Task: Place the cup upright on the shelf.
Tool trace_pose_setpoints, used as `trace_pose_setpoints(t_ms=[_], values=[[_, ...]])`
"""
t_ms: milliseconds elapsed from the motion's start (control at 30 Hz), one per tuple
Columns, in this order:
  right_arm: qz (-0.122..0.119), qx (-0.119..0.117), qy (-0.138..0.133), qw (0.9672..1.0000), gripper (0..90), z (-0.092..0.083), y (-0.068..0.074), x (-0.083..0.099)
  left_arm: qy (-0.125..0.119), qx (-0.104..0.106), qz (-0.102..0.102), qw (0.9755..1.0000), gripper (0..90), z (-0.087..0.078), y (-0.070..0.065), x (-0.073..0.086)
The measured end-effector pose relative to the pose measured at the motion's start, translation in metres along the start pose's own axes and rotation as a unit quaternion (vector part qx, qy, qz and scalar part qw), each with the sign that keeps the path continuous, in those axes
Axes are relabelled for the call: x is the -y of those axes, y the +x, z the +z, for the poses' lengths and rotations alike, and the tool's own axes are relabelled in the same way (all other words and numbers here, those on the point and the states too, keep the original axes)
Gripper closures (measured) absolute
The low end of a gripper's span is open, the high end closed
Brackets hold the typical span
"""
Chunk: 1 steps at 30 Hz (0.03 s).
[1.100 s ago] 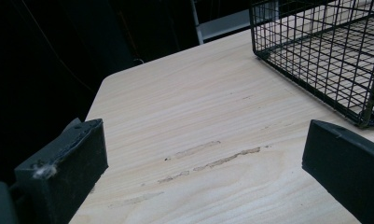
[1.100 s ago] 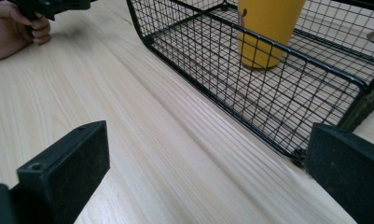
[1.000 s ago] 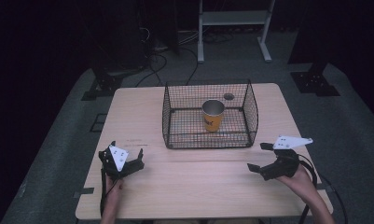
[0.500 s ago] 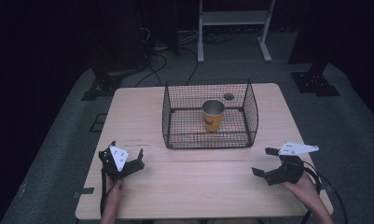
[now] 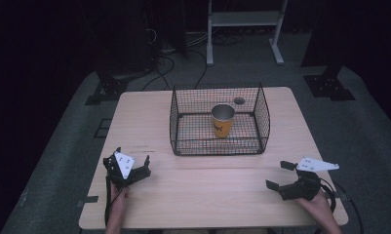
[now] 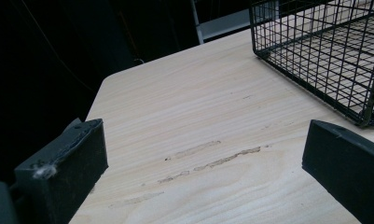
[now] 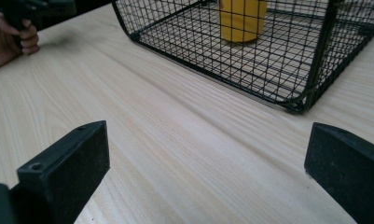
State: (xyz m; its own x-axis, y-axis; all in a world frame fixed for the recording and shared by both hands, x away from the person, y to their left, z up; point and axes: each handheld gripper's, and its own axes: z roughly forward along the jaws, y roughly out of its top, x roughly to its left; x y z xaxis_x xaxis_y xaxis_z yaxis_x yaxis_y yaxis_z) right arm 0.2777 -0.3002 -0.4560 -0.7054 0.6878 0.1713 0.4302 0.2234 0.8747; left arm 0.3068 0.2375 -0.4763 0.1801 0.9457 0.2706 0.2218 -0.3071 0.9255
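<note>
Since the earlier frames the right gripper (image 5: 280,176) has drawn back toward the near right corner of the table (image 5: 203,195) and sits lower; the left gripper (image 5: 140,167) has not shifted. Both grippers rest near the front edge, well apart from each other, one at each side. Right gripper: jaws spread wide, nothing between them, pointed across the bare wood toward the wire basket (image 5: 217,146). Left gripper: jaws likewise released and empty, aimed at the basket's near left corner (image 6: 362,112). The basket stands at the middle of the table, toward the far side, open at the top. Inside it an orange cup (image 5: 223,120) stands upright, mouth up, roughly at the centre of the basket floor. In the right gripper view the cup (image 7: 243,18) shows behind the mesh, and the person's left hand (image 7: 10,39) shows at the upper left.
</note>
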Motion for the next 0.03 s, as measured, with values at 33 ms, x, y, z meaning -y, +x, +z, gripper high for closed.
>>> trace_pose_setpoints(t_ms=[33], values=[[0.0,0.001,0.005,1.0,0.0,-0.0003,0.0003,0.0031,0.0,0.0,0.0,1.0,0.0,0.0001,0.0,0.0]])
